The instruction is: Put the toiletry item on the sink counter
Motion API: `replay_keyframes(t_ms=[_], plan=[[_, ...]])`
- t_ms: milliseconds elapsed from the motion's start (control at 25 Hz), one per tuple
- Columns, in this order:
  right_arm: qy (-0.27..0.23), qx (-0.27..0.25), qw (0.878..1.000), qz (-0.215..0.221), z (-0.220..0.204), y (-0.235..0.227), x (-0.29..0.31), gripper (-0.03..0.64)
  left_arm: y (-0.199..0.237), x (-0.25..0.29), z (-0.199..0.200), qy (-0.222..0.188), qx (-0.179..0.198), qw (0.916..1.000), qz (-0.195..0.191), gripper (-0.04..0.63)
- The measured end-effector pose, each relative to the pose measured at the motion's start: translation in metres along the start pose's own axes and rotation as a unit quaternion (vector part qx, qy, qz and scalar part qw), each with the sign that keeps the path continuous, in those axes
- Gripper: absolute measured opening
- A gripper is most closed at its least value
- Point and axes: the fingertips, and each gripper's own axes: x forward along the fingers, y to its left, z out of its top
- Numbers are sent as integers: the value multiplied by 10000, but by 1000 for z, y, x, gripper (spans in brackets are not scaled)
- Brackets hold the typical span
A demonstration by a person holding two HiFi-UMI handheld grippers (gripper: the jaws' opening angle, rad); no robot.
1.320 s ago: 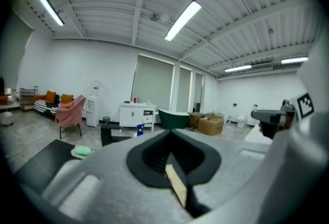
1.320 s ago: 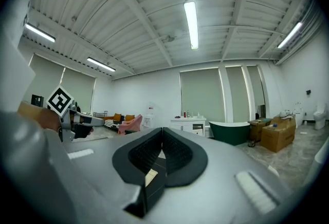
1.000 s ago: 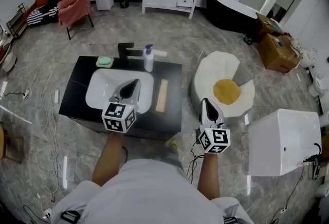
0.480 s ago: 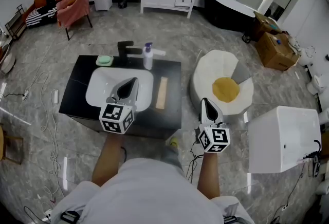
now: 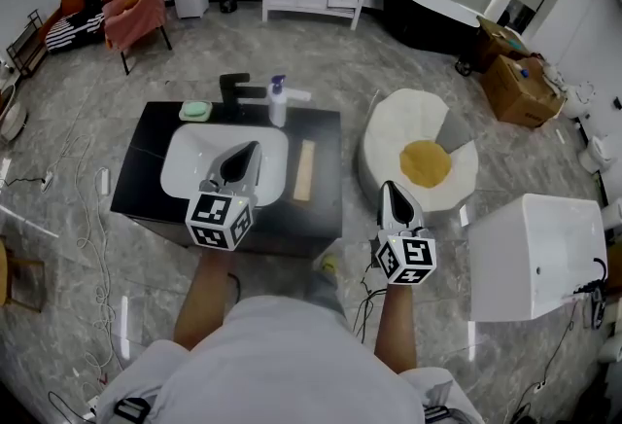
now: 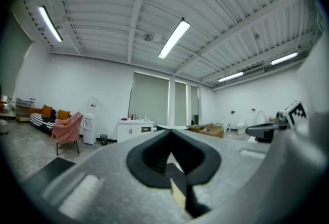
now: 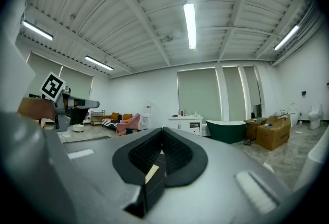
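The left claw (image 5: 243, 159) is pressed together with nothing between its pads, hanging over the white basin (image 5: 185, 164) and touching nothing. The right claw (image 5: 391, 198) is likewise closed and empty, held off the counter's (image 5: 141, 155) right front corner, above the floor. The pump bottle (image 5: 277, 107) stands upright at the back edge of the black counter, long axis vertical, just right of the black faucet (image 5: 236, 88). A green soap dish (image 5: 195, 111) sits left of the faucet. A tan strip (image 5: 304, 171) lies flat right of the basin, running front to back. An egg-shaped cushion (image 5: 418, 159) and a white box (image 5: 535, 257) stand on the floor to the right.
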Motion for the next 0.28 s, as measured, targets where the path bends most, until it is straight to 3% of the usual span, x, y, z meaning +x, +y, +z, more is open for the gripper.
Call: replay_keyframes(t_ms=[280], plan=[[-11, -19, 10000, -19, 1, -5, 1, 5, -3, 3, 2, -37, 42, 10000, -43, -3]])
